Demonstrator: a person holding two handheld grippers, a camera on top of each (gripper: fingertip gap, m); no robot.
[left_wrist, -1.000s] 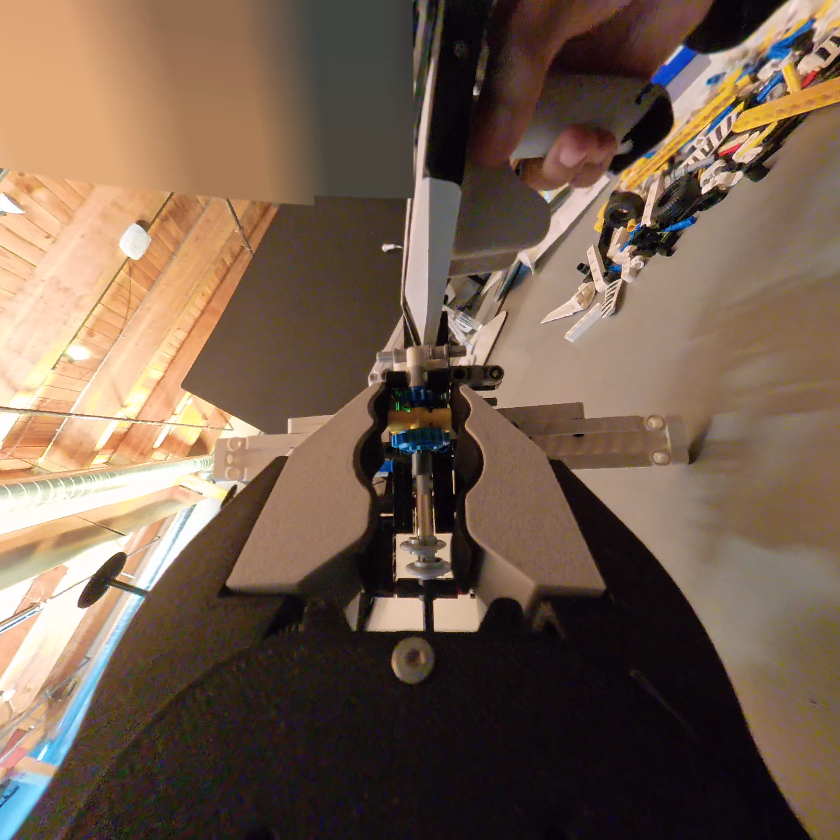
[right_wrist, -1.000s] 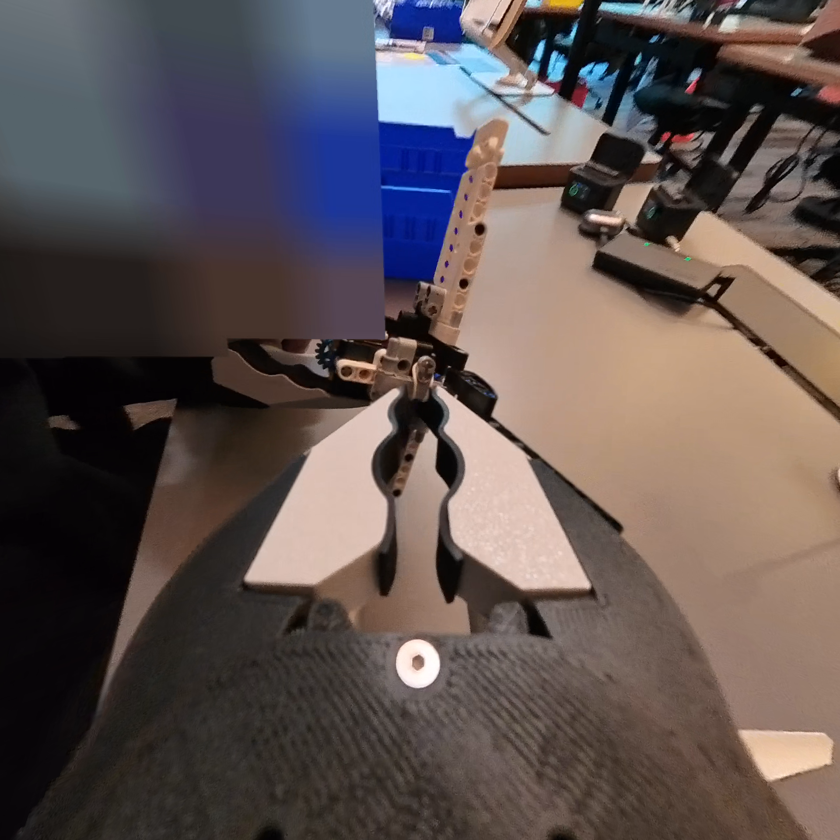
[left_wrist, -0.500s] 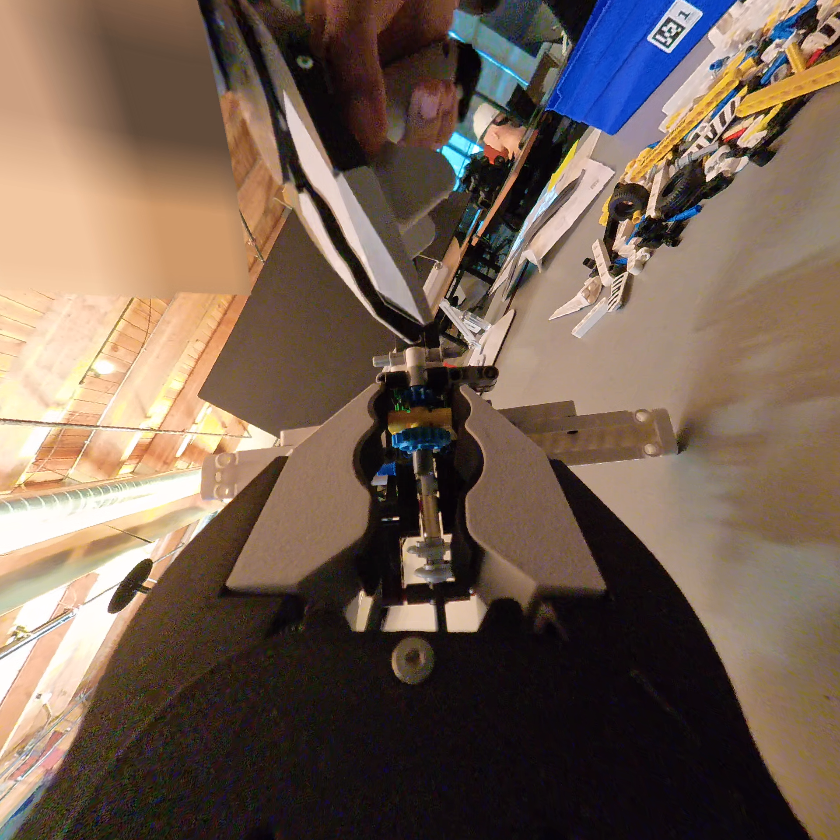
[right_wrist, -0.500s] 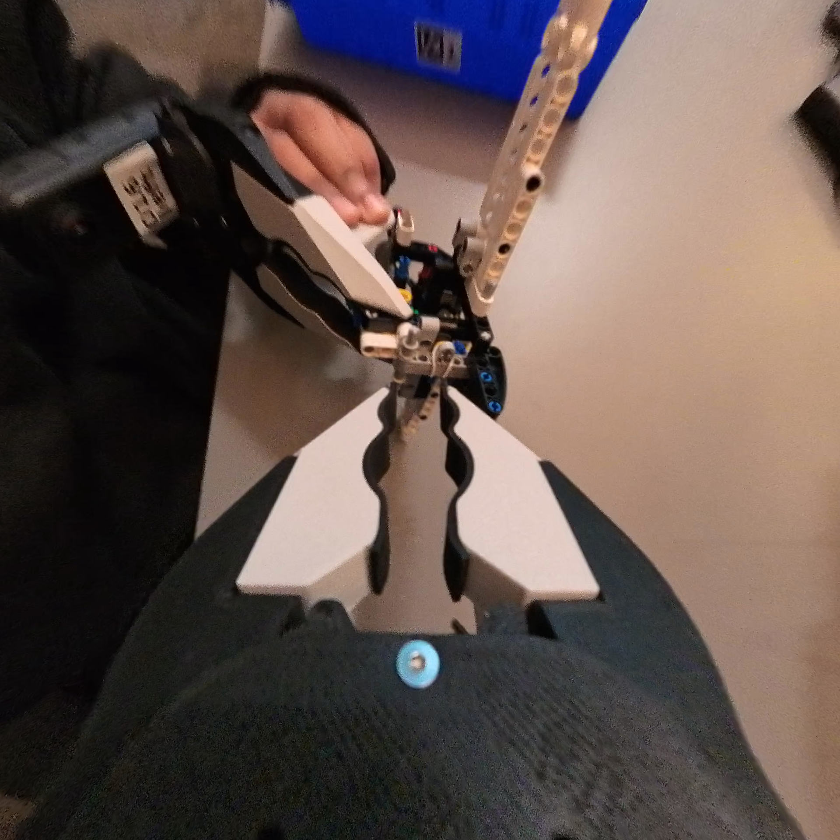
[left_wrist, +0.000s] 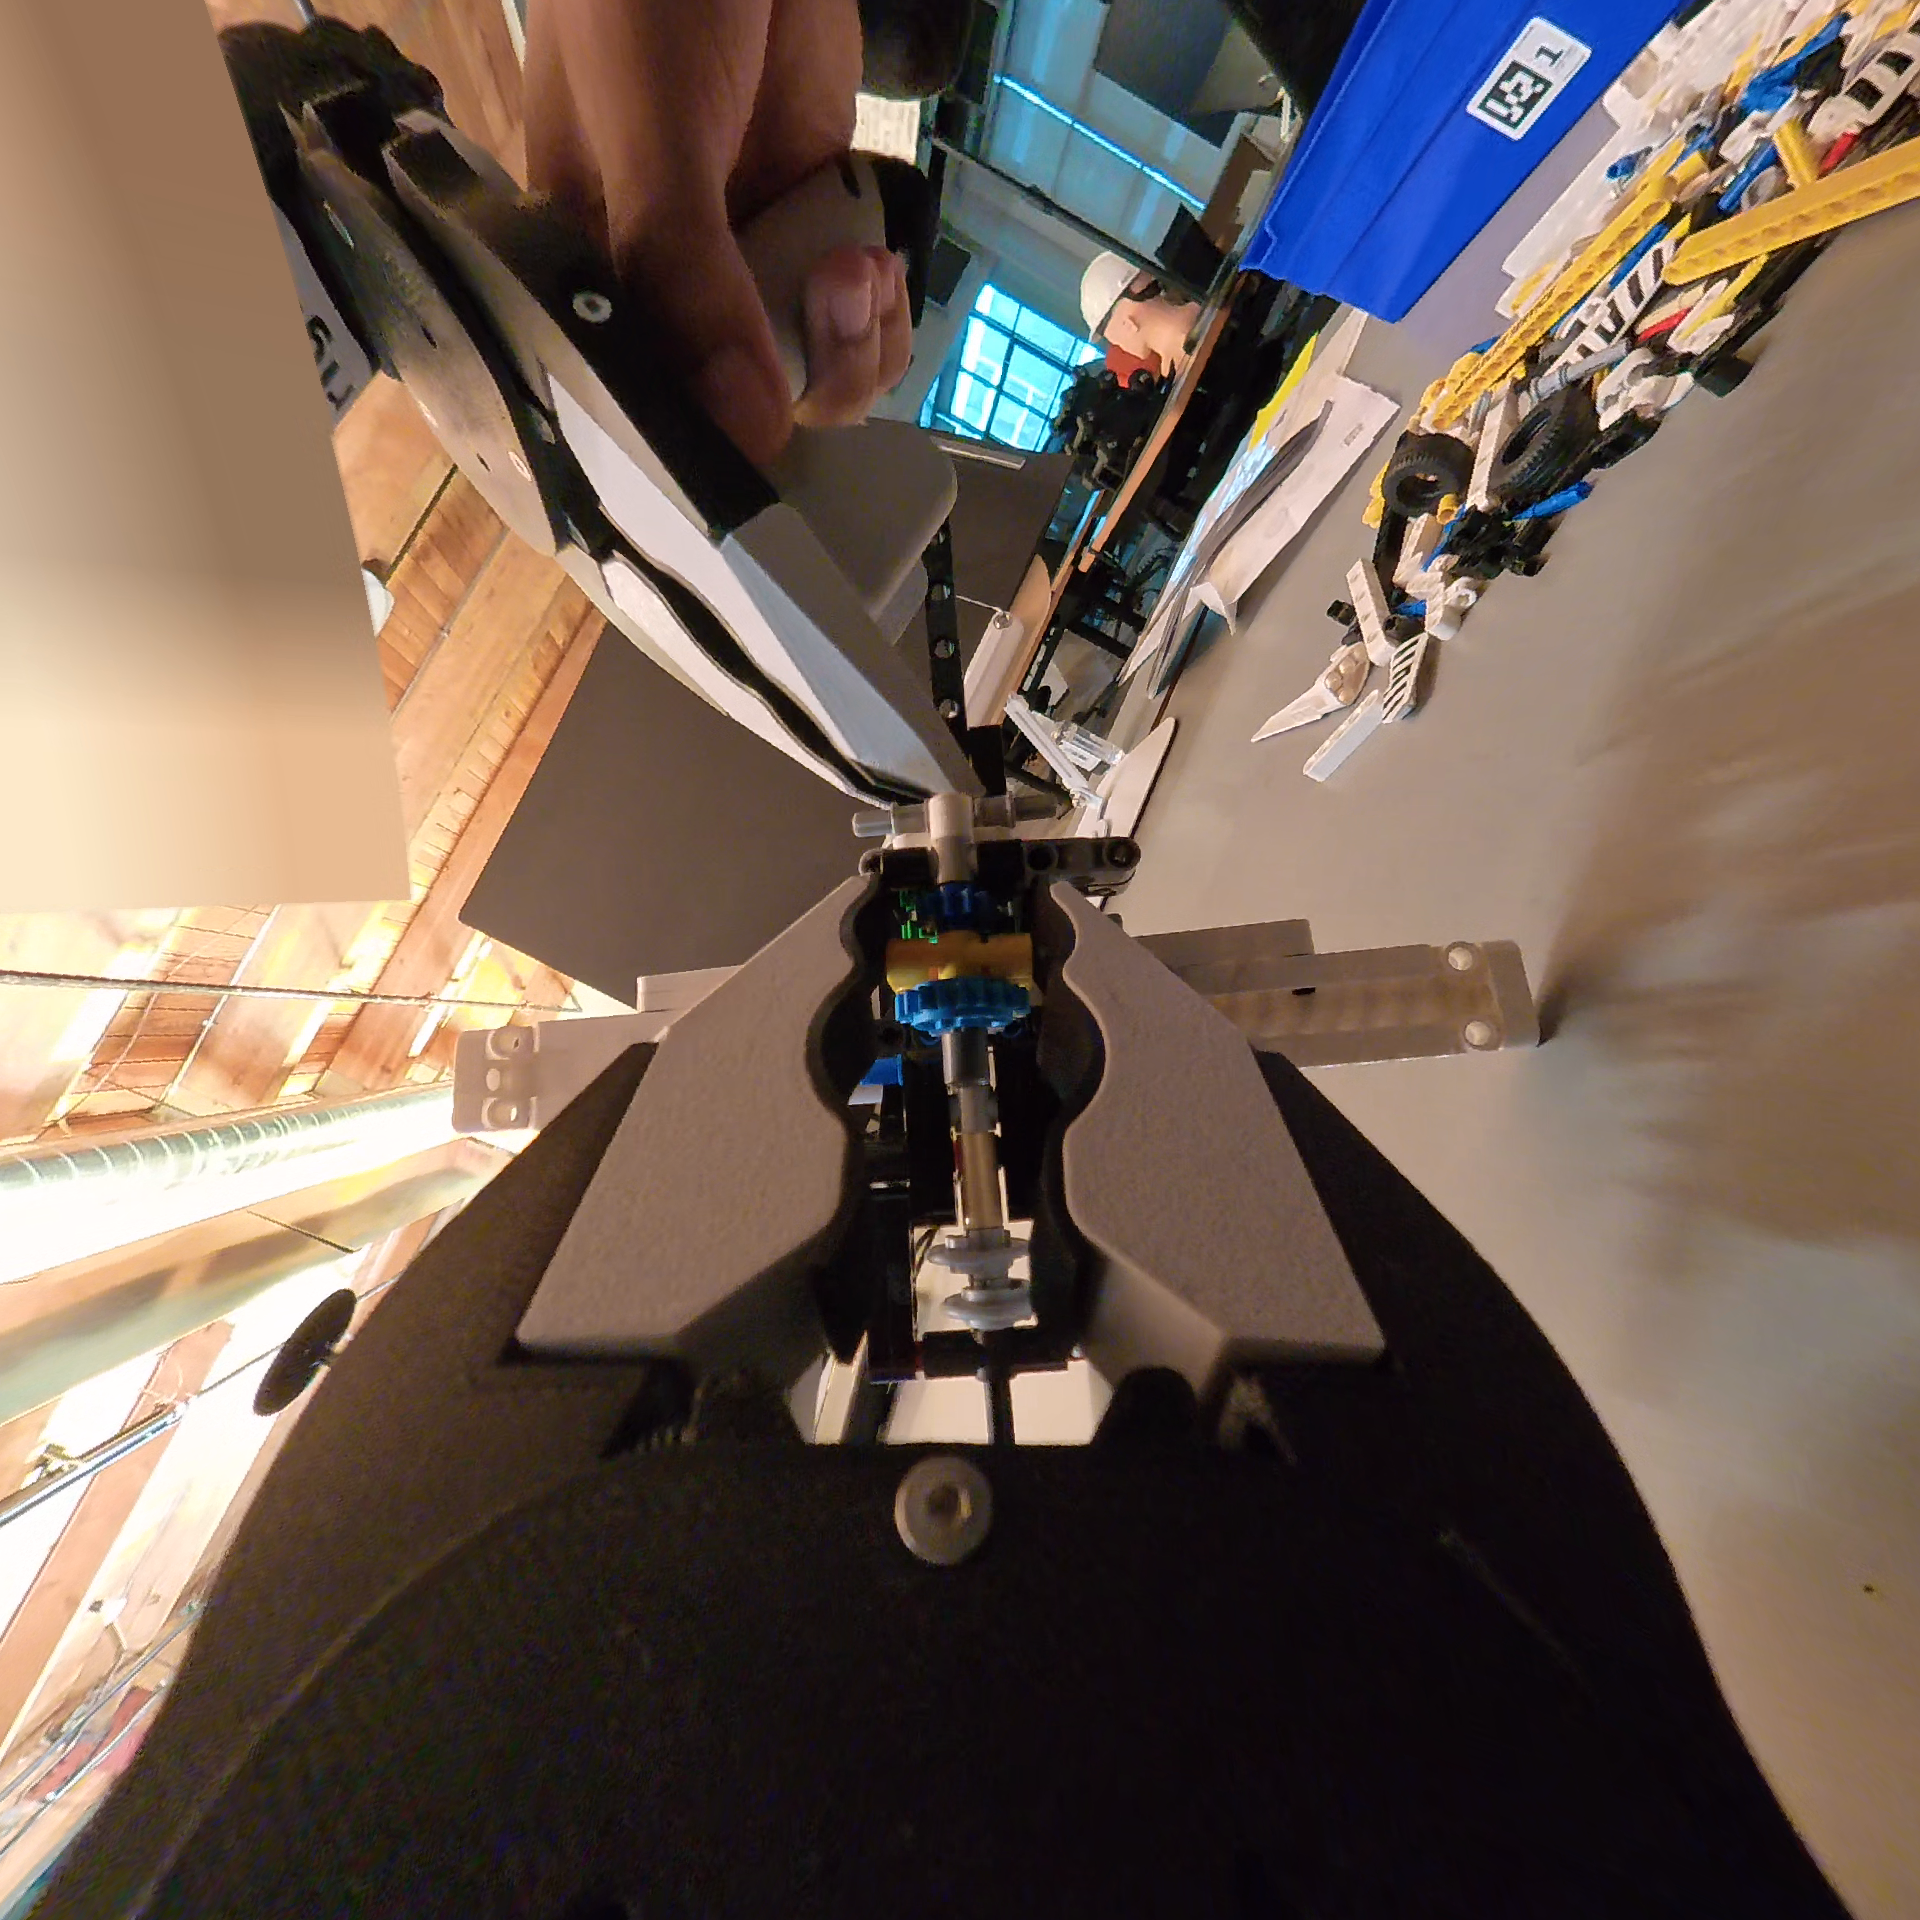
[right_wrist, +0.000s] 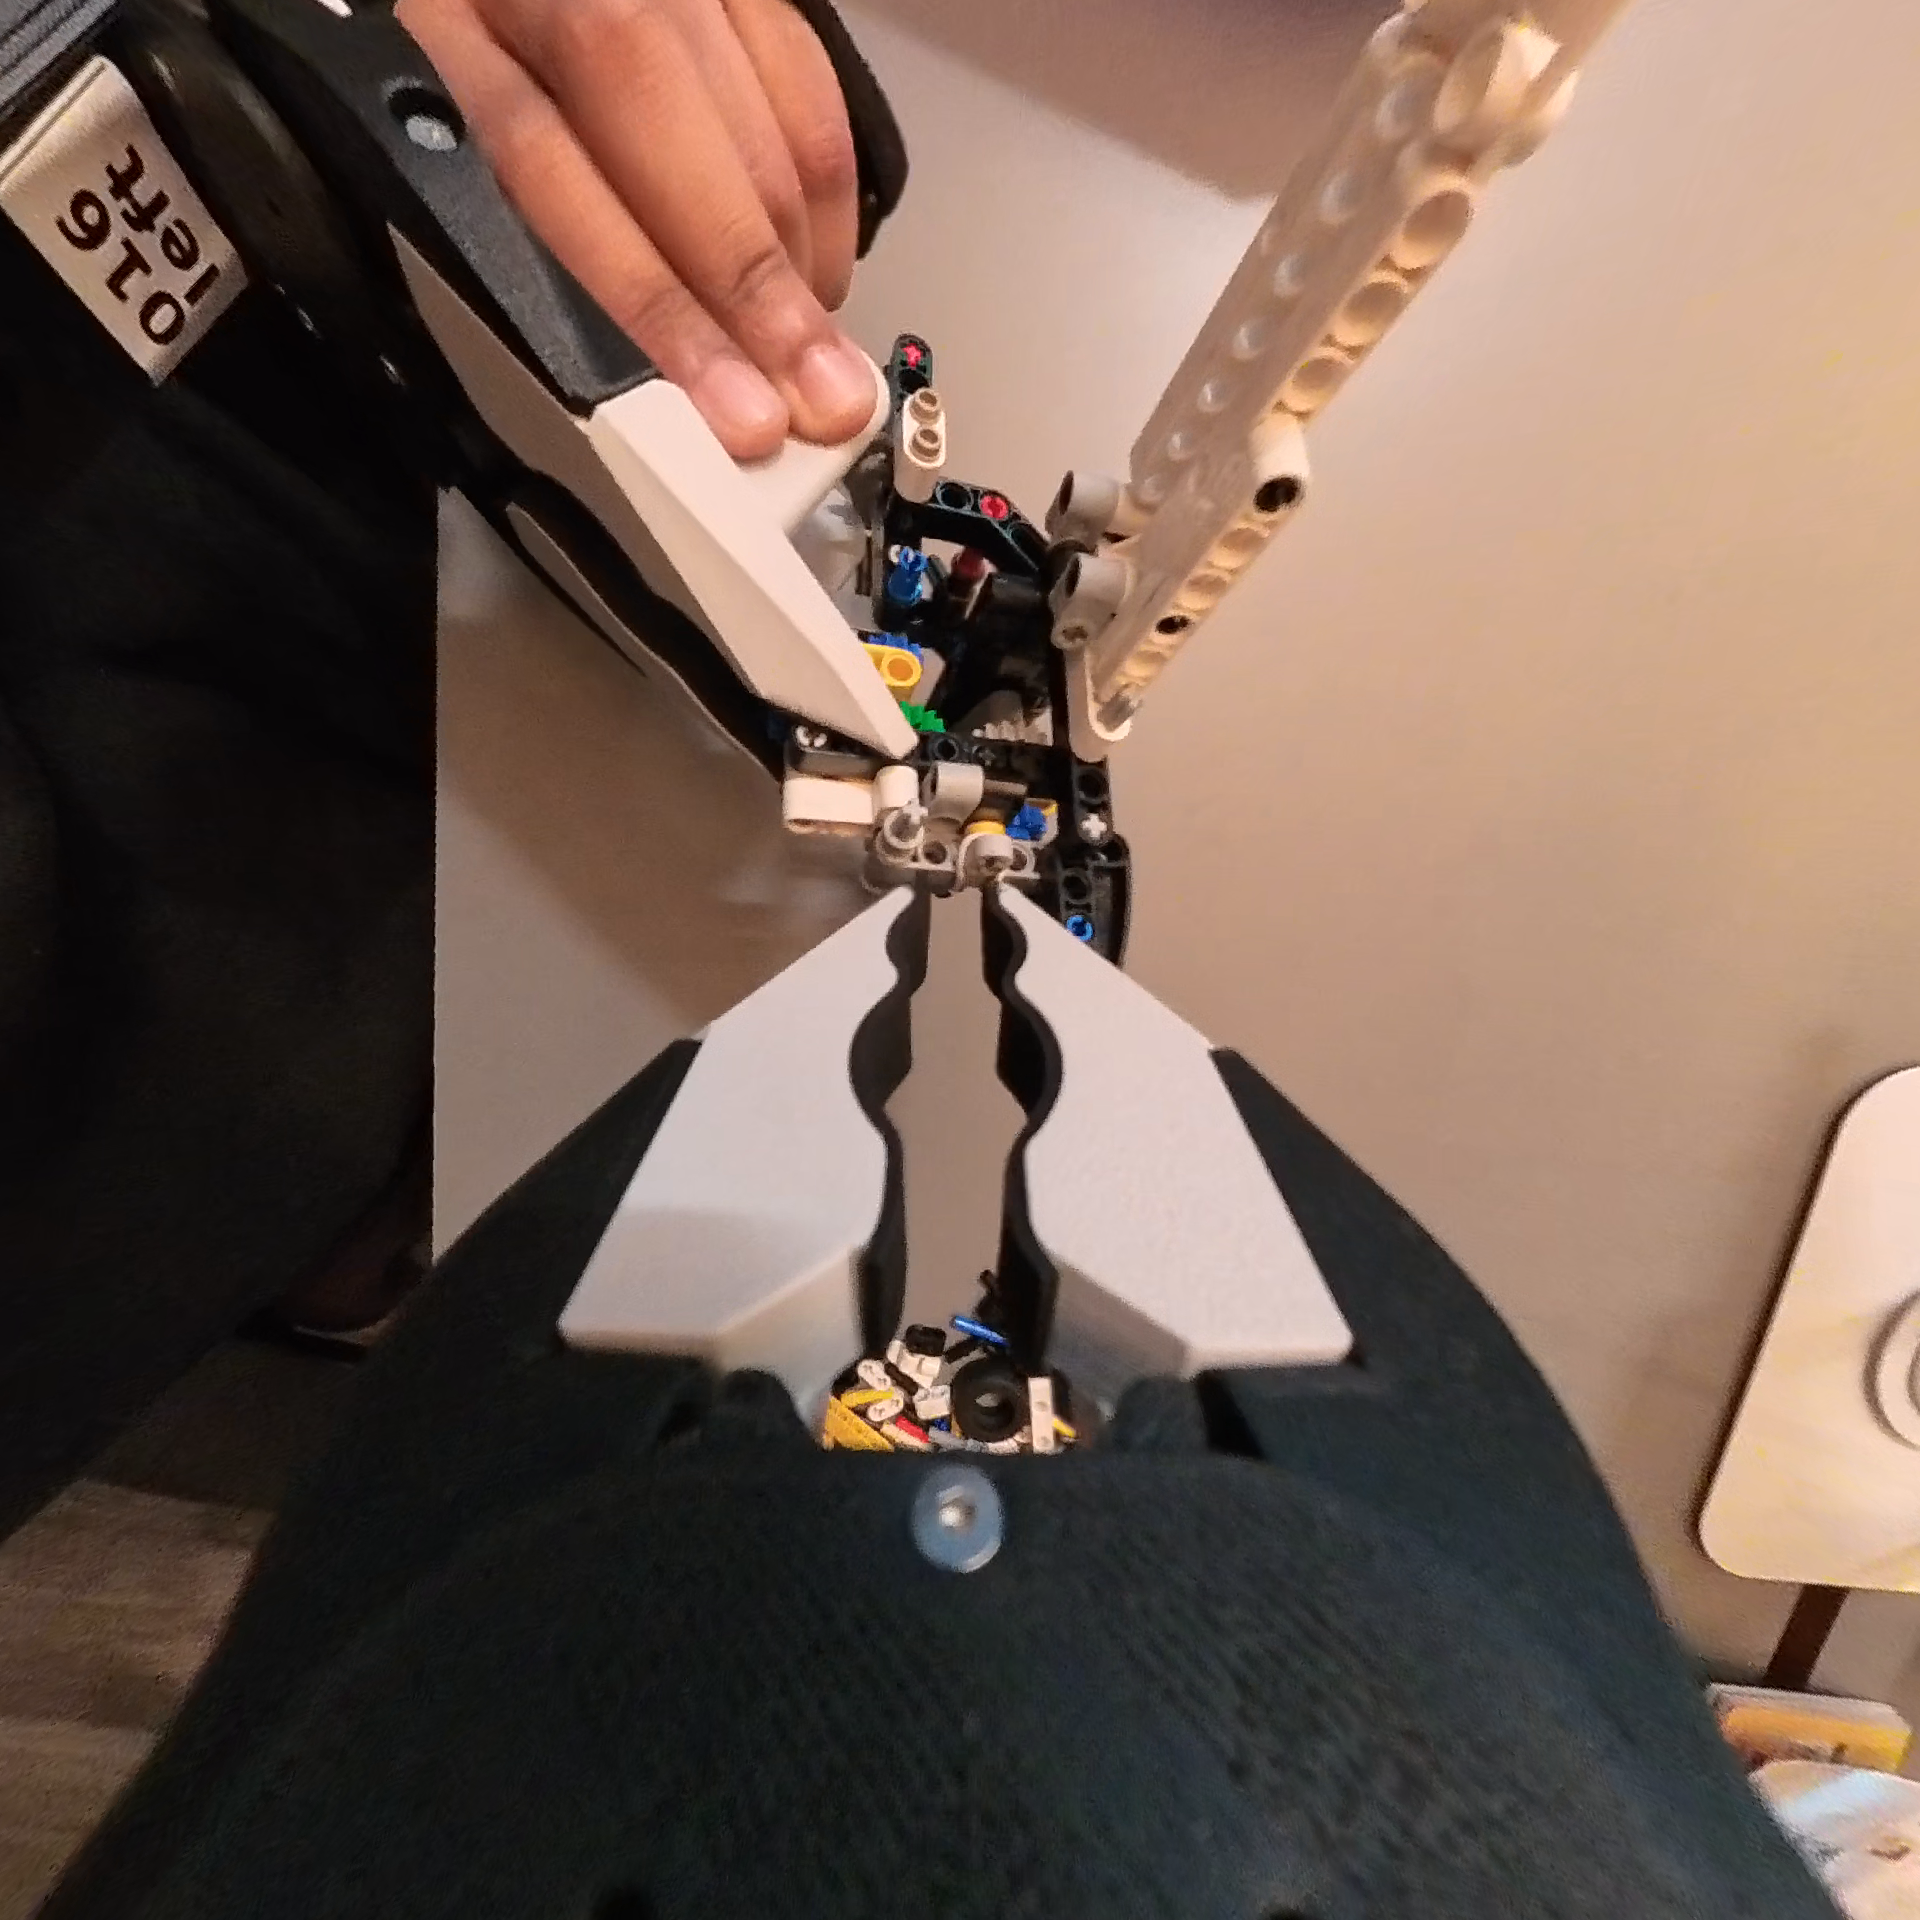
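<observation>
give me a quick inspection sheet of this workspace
surface: grey tabletop, mostly bare near the grippers
job's things: brick model with blue gears and a long white holed beam, held off the table
clutter: pile of loose bricks, blue bin, a few white pieces
grippers: left gripper has its jaws clamped on the model's frame; right gripper has narrow jaws with the tips at a grey connector on the model's end, pinch unclear
cables: nothing seen
surroundings: wooden ceiling, metal duct
</observation>
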